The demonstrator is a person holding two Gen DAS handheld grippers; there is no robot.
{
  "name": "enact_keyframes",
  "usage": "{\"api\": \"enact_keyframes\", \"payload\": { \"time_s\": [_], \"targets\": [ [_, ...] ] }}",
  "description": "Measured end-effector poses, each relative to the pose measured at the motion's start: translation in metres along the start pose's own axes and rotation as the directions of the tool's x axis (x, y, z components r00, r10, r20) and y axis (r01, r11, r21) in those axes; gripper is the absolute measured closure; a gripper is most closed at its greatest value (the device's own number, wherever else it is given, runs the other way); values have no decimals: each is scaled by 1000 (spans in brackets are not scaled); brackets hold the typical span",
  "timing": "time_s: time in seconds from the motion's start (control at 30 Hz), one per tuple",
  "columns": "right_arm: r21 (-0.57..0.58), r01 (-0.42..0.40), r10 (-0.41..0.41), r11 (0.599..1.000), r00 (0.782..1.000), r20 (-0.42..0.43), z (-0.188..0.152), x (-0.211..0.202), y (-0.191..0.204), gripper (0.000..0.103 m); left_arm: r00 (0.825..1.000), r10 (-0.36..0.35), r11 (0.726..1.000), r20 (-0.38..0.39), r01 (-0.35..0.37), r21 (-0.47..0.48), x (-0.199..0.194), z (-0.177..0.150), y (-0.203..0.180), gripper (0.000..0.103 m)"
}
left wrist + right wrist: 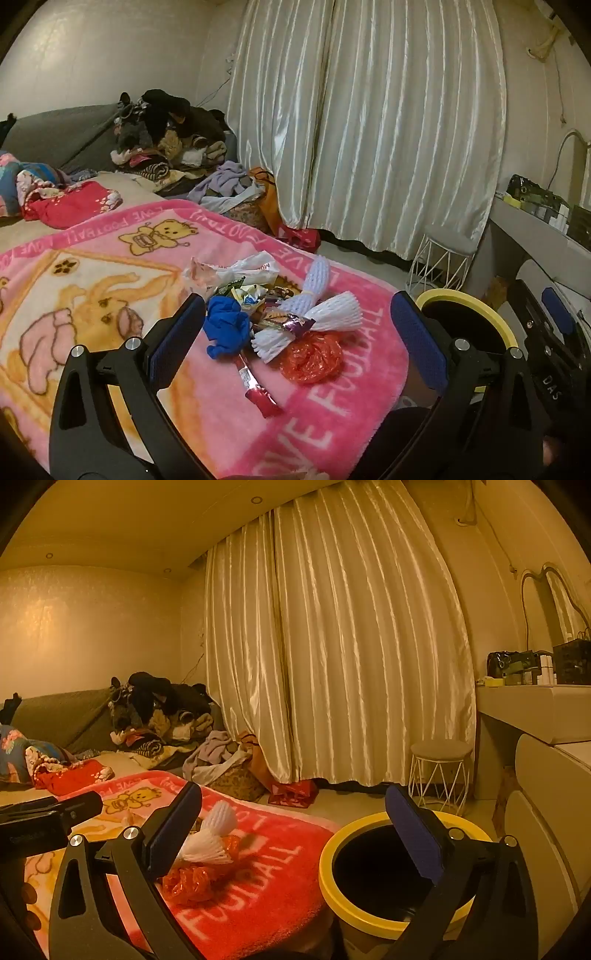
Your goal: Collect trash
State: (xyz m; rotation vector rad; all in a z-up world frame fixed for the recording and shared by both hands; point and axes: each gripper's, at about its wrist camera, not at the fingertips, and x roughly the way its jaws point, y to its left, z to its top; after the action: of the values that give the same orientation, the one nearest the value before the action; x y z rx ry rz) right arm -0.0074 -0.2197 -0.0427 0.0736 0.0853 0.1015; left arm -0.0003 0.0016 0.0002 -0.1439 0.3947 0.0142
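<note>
A bedroom is being shown, with a pink cartoon-printed blanket point(110, 295) spread over the bed and pale satin curtains point(369, 129) hanging closed behind it. Near the blanket's front corner, a small heap of trash is lying: a crumpled blue scrap point(225, 328), two white foam fruit nets point(325, 314), a crinkled red plastic bag point(312, 360), a long red wrapper point(255, 387), a purple snack wrapper point(291, 321) and a clear plastic bag point(236, 273) at the far side, with smaller sweet wrappers mixed between them. The pieces are touching or overlapping one another.

The left gripper point(295, 332) is being held just above this heap, tilted downwards, its blue-padded jaws spread wide to either side of the pile and nothing being gripped. The right gripper point(295, 827) is being held level, its jaws also standing wide apart and empty; between them the blanket's edge and a bin are being framed.

A round bin with a yellow rim point(332, 849) and dark inside is standing on the floor just beside the bed corner. Farther back, a pile of clothes point(170, 140) is heaped on the bed against the wall, a red bag point(301, 236) is lying on the floor under the curtains, a white wire stool point(439, 771) is standing near a pale dressing table point(535, 709) carrying small boxes and bottles
</note>
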Motion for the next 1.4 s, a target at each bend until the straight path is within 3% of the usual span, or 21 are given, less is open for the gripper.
{"api": "enact_keyframes", "payload": {
  "time_s": [1.4],
  "targets": [
    [3, 9, -9, 1000, 1000, 11, 1, -1, 3, 6, 1000, -7, 1000, 12, 7, 18, -6, -1, -9, 11]
  ]
}}
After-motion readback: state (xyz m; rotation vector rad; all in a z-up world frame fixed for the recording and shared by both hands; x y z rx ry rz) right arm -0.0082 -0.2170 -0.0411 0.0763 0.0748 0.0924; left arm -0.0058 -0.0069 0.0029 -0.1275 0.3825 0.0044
